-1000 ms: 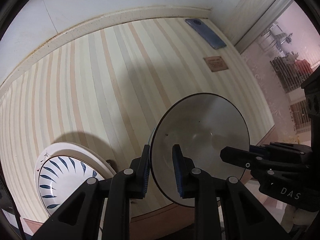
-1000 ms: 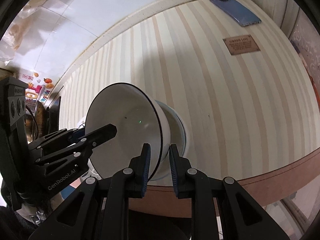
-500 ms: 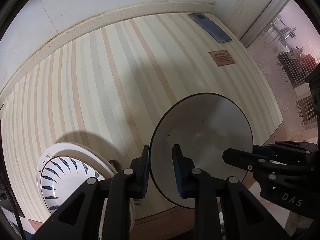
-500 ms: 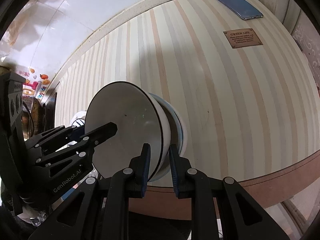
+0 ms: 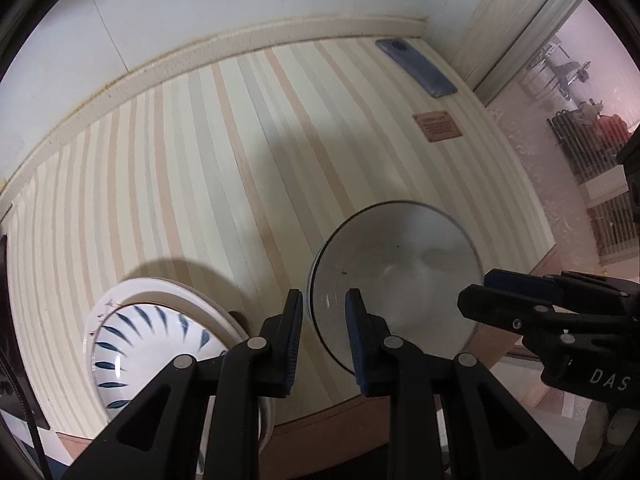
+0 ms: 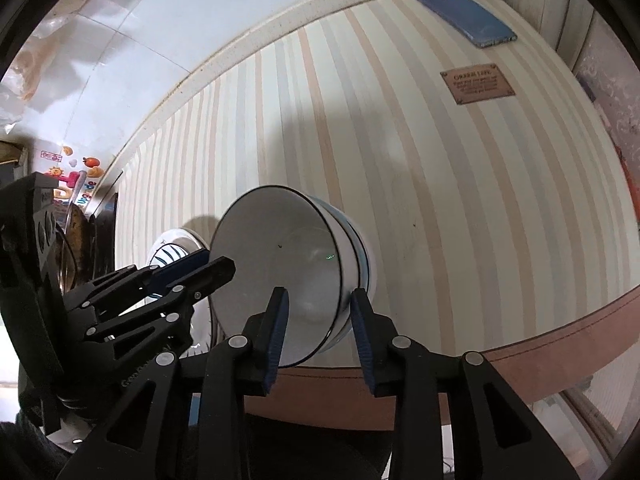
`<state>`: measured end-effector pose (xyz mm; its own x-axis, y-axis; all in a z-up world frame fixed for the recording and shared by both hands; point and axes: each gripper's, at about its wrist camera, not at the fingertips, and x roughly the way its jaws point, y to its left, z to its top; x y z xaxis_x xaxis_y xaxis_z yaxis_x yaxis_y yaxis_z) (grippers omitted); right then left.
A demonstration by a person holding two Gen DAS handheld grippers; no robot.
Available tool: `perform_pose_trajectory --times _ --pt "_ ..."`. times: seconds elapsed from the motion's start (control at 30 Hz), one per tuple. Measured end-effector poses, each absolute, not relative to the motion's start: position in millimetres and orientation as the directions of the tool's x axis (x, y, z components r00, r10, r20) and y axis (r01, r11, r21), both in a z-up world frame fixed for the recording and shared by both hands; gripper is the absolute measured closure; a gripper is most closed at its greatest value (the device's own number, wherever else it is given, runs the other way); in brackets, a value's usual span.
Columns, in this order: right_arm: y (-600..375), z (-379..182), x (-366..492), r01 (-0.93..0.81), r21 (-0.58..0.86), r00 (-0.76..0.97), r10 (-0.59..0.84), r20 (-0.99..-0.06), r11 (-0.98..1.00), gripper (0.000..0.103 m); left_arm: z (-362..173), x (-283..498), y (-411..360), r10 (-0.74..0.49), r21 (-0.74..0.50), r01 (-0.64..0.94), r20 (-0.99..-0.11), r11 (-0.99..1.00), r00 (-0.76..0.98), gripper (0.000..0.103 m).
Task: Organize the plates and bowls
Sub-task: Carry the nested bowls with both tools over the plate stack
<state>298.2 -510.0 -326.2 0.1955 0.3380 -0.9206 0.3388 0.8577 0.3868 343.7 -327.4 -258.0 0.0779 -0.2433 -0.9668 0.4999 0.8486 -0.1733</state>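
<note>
bowl: white bowl [image 6: 288,280] with a thin dark rim and blue bands low on the outside, sitting at the front edge of the striped table [image 6: 420,200], a bit left of the middle. It's tipped on its side, so the mouth faces left toward the other gripper and the base points right; its axis runs pretty much along the front edge.

right gripper: the right gripper [image 6: 318,330] has its blue pads spread apart, one inside the mouth and one outside the wall. The rim sits in the gap and neither pad looks pressed on it.

left gripper: the left gripper [image 5: 322,334] is parted too, straddling the rim of the same bowl [image 5: 394,280]. Can't tell if a pad touches.

plate: white plate with blue leaf marks [image 5: 152,344] lies near the front left corner, well left of the bowl, partly hidden by the left gripper.

other stuff: blue phone [image 6: 464,18] at the back right corner, and a little brown plaque [image 6: 478,82] just in front of it.
</note>
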Motion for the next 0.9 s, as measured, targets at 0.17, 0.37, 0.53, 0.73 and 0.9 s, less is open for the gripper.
perform_pose_trajectory --times 0.17,0.37,0.53,0.73,0.9 --pt "-504.0 -289.8 285.4 0.337 0.326 0.237 0.255 -0.937 0.884 0.033 -219.0 340.9 -317.4 -0.284 -0.186 0.513 -0.951 0.838 0.119 0.08" --pt "-500.6 -241.5 267.7 0.35 0.289 0.297 0.187 -0.936 0.891 0.011 -177.1 331.6 -307.0 -0.336 -0.199 0.549 -0.928 0.812 0.161 0.046" --pt "-497.9 -207.2 253.2 0.354 0.25 0.339 0.126 -0.932 0.901 0.008 -154.2 325.9 -302.7 -0.368 -0.203 0.569 -0.91 0.797 0.189 0.016" --pt "-498.9 -183.3 236.4 0.372 0.225 0.36 0.084 -0.929 0.9 0.007 -140.4 321.0 -295.7 -0.397 -0.243 0.561 -0.902 0.791 0.17 0.014" --pt "-503.4 -173.1 225.0 0.39 0.239 0.383 0.079 -0.92 0.889 0.005 -136.7 319.4 -293.1 -0.408 -0.258 0.548 -0.897 0.796 0.17 0.014"
